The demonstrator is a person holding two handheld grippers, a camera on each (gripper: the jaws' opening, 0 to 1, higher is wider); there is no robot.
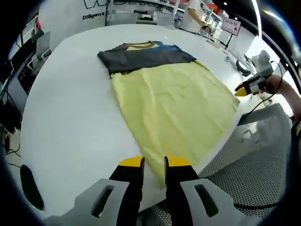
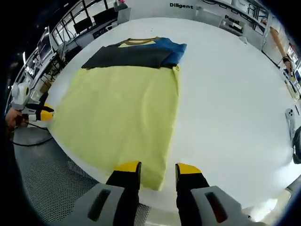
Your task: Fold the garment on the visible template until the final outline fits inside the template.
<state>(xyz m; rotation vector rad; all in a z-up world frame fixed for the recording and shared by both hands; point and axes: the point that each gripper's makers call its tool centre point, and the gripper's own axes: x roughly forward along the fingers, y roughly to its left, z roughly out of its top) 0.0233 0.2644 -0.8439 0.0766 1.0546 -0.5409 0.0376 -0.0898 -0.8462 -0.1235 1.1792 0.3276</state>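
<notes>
Left gripper view: I'm hovering my left gripper (image 1: 154, 163) at the near hem corner of the garment (image 1: 174, 108), fingers narrowly parted, nothing between them. The yellow shirt is lying flat on the white desk (image 1: 70, 117), grey sleeves and blue patch at the far end, hem overhanging the near edge. Right gripper (image 2: 157, 168) is sitting at the other hem corner, fingers released. Judging next: pinching both corners evenly, lifting together, keeping the fold line straight.

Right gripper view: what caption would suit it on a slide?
Open right gripper poised at the hem of a yellow, grey and blue T-shirt on a white table.
</notes>
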